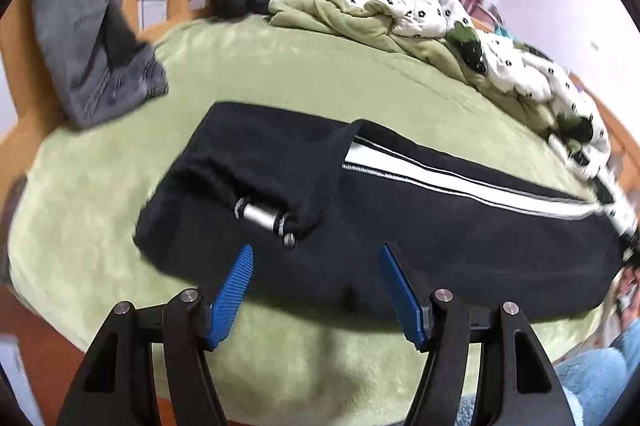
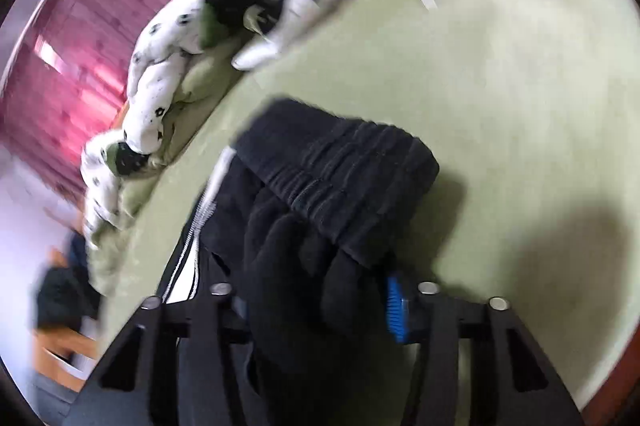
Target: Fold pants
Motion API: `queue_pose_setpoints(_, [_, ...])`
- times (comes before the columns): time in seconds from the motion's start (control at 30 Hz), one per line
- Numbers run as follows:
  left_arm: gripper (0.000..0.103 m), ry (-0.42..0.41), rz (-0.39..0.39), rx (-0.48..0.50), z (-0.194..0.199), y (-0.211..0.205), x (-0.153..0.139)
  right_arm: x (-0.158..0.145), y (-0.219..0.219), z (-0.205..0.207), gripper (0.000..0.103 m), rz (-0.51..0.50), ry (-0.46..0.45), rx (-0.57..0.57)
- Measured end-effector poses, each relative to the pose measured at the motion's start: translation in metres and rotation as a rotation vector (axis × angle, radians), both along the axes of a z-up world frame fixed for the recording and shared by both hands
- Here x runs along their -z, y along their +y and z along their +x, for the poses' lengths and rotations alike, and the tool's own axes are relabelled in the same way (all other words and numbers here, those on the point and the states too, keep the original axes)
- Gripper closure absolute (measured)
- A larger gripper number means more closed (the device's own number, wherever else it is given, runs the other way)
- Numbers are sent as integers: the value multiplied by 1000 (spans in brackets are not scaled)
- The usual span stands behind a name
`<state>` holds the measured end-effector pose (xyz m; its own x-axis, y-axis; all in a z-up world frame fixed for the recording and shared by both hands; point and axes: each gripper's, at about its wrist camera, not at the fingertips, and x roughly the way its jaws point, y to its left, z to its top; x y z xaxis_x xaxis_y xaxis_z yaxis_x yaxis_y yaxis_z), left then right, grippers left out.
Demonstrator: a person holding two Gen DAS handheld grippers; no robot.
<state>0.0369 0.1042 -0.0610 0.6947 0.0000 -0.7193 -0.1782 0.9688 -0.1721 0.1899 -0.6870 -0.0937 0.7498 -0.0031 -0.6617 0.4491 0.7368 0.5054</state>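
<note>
Black pants (image 1: 400, 226) are seen laid along the near edge of a green bed (image 1: 280, 65), the left gripper (image 1: 316, 258) held wide above them, the right gripper (image 2: 316, 302) clamped on bunched waistband fabric.

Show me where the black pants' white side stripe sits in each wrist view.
Left wrist: white side stripe runs across the middle toward the right, along the pants' far edge.
Right wrist: stripe sits lower left, beside the bunched fabric in the right gripper.
Shared landmark: spotted white quilt.
</note>
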Motion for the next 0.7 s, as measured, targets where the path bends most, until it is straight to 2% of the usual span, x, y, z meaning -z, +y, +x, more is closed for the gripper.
queue_pose_setpoints(0.03, [39, 2, 21, -5, 4, -2, -1, -15, 7, -1, 59, -78, -41, -27])
queue_pose_setpoints(0.1, [39, -4, 60, -13, 11, -2, -1, -33, 18, -7, 57, -151, -111, -46])
queue_pose_setpoints(0.17, [39, 10, 113, -32, 18, -5, 1, -28, 26, 1, 52, -217, -34, -57])
queue_pose_setpoints(0.2, [39, 14, 133, -31, 21, -6, 3, -17, 27, 7, 51, -244, 46, -68])
queue_pose_setpoints(0.27, [39, 31, 176, -20, 29, -9, 9, 7, 20, 3, 49, -218, 149, -81])
queue_pose_setpoints(0.3, [39, 58, 205, -14, 36, -11, 14, 13, 15, -5, 39, -208, 153, -79])
queue_pose_setpoints(0.37, [39, 114, 252, -18, 46, -12, 23, 19, 2, -39, 33, -172, 102, -23])
queue_pose_setpoints(0.47, [40, 105, 210, 6, 51, -4, 30, 16, 0, -79, 33, -126, 77, 29])
queue_pose_setpoints(0.5, [47, 88, 207, 9, 53, 0, 29, 14, 3, -90, 33, -128, 82, 41])
queue_pose_setpoints(0.53, [74, 65, 220, 10, 57, 5, 25, 8, 10, -101, 34, -151, 103, 60])
queue_pose_setpoints(0.57, [85, 54, 236, 1, 63, 9, 20, 3, 14, -107, 34, -172, 116, 69])
queue_pose_setpoints(0.63, [85, 10, 235, -44, 79, 28, 6, -10, 31, -119, 34, -229, 138, 72])
queue_pose_setpoints(0.7, [85, -20, 125, -70, 102, 60, -9, -23, 49, -125, 34, -249, 143, 70])
